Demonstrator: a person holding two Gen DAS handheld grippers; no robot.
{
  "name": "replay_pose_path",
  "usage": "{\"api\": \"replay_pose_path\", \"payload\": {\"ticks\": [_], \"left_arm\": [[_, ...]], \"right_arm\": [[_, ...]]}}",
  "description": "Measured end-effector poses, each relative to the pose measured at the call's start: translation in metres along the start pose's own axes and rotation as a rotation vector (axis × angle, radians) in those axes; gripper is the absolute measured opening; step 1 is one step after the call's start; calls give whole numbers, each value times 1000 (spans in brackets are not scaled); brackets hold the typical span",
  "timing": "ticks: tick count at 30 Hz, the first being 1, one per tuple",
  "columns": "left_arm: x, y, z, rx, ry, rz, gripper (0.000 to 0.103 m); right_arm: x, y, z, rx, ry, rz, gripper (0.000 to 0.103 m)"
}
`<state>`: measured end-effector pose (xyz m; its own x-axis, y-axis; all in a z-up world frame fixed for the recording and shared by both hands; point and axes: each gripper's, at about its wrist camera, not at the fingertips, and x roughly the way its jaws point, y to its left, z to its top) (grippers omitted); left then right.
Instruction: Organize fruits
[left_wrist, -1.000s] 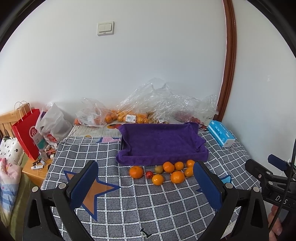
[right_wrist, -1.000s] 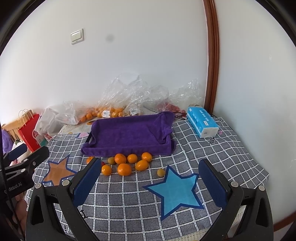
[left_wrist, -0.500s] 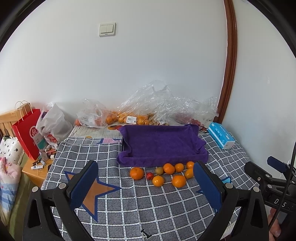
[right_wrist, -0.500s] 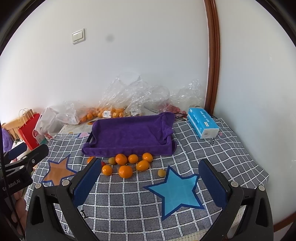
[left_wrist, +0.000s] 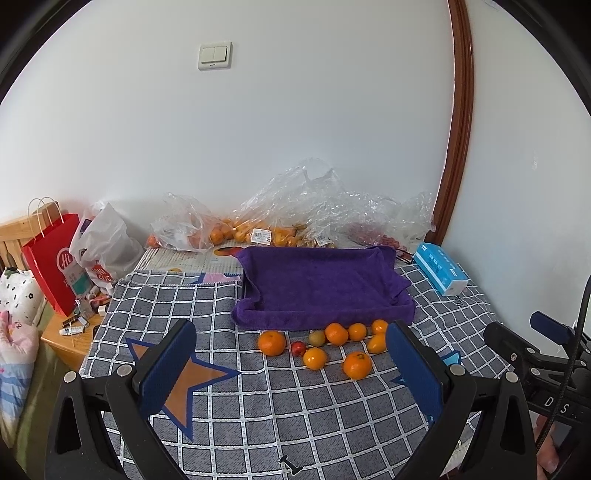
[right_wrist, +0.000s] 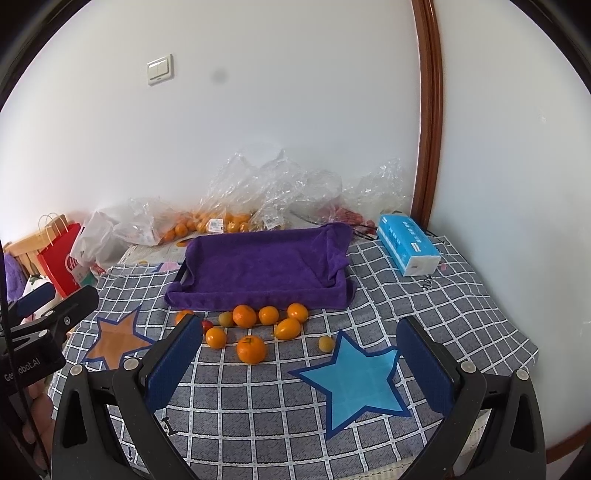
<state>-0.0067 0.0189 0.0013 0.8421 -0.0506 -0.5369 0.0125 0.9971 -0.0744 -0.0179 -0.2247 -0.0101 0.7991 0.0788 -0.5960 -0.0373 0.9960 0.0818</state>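
On the checked cloth just before the purple towel-lined tray (right_wrist: 258, 266), loose oranges (right_wrist: 251, 349) wait while the left gripper (left_wrist: 291, 373) and right gripper (right_wrist: 299, 365) hover spread wide (both empty), so I'd straddle one fruit squarely before closing.

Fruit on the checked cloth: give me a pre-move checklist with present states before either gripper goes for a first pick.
1. Left gripper open, holding nothing: ok.
2. Right gripper open, holding nothing: ok.
3. Purple tray free to receive fruit: ok, nothing lies in it.
4. Loose fruit in reach, uncovered: ok; the nearest orange sits apart from its neighbours.
5. Stray small yellow fruit accounted for: ok in the right view; the left view's finger hides it.
6. Fruit resting still: cannot tell.
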Motion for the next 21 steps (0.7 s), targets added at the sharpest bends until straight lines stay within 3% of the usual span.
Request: {"api": "replay_pose_path", "payload": {"ticks": [11,21], "left_arm": [[3,1,-1,8,-12,9,103],[41,20,-5,-28,50,31,103]], "right_arm": [[4,1,-1,-7,-7,20,103],[42,3,-4,-15,23,12,103]]}}
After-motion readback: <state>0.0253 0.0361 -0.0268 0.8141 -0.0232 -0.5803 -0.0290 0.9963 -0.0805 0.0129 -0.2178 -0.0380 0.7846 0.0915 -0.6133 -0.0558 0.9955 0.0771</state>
